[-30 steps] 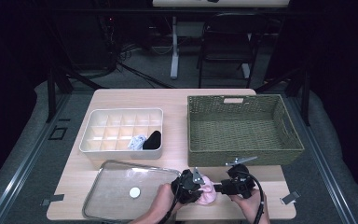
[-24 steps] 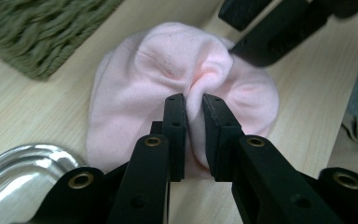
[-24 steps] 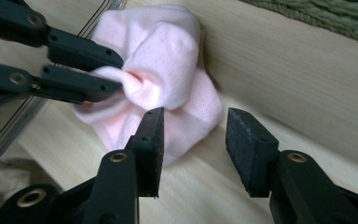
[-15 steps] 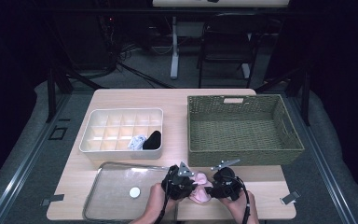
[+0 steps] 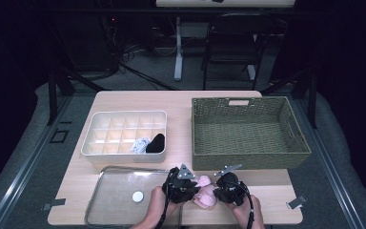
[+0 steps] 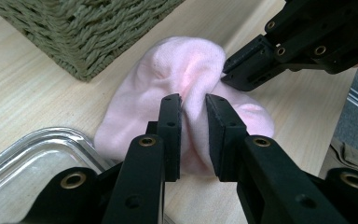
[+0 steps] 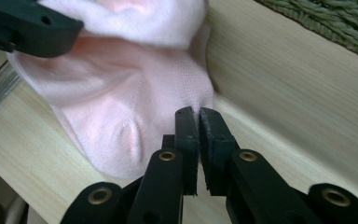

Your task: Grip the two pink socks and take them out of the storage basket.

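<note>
The left gripper (image 5: 187, 187) is closed on a raised fold of the pink sock (image 5: 205, 195), which lies on the counter (image 5: 124, 100) between the glass tray (image 5: 109, 200) and the wicker basket (image 5: 250, 129). Over the last 1 s the right gripper (image 5: 220, 190) has been brought in from farther right; it is now nearly shut, pinching the sock's edge. A 2-gripper fold or lift is judged ready. In the high view the sock is partly covered by both grippers.

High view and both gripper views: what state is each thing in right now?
Pink sock: bunched on the table, pinched from both sides.
Left gripper: jaws shut on a sock fold.
Right gripper: jaws shut on the sock's edge.
Wicker basket: upright, empty.
Divided box: open, two items inside.
Clear lid: lying flat.
</note>
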`<state>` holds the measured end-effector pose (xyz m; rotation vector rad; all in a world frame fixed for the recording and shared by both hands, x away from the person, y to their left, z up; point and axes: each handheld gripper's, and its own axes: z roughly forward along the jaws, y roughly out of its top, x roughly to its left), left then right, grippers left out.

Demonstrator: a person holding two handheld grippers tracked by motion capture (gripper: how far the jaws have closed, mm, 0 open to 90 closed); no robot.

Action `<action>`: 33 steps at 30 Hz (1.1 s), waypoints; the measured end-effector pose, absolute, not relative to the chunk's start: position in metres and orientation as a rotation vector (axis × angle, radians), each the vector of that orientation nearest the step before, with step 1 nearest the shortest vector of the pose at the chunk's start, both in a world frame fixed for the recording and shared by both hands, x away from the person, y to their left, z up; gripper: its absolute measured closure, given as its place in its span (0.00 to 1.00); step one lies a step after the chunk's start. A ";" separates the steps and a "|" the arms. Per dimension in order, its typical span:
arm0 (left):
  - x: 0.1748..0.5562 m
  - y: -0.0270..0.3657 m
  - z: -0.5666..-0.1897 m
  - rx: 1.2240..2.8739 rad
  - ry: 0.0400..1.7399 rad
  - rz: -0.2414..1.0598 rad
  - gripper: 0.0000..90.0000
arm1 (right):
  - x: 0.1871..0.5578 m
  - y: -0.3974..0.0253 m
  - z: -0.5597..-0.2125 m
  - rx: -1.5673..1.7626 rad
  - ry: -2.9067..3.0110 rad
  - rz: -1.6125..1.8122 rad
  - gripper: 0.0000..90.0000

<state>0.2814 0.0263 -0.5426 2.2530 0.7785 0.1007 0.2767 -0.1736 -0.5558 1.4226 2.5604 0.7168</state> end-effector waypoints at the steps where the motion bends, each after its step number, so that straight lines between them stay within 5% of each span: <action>1: 0.281 0.026 -0.542 2.254 0.776 0.099 0.83 | 0.277 -0.176 -0.553 1.407 2.585 0.682 0.96; 14: 0.281 0.033 -0.543 2.276 0.822 0.135 0.67 | 0.276 -0.180 -0.553 1.397 2.598 0.637 0.95; 20: 0.281 0.026 -0.545 2.309 0.797 0.128 0.69 | 0.276 -0.182 -0.547 1.469 2.546 0.855 0.69; 24: 0.280 0.023 -0.548 2.333 0.784 0.119 0.77 | 0.279 -0.173 -0.554 1.476 2.579 0.815 0.64; 33: 0.281 0.021 -0.553 2.364 0.764 0.108 0.92 | 0.274 -0.168 -0.555 1.412 2.540 0.716 0.91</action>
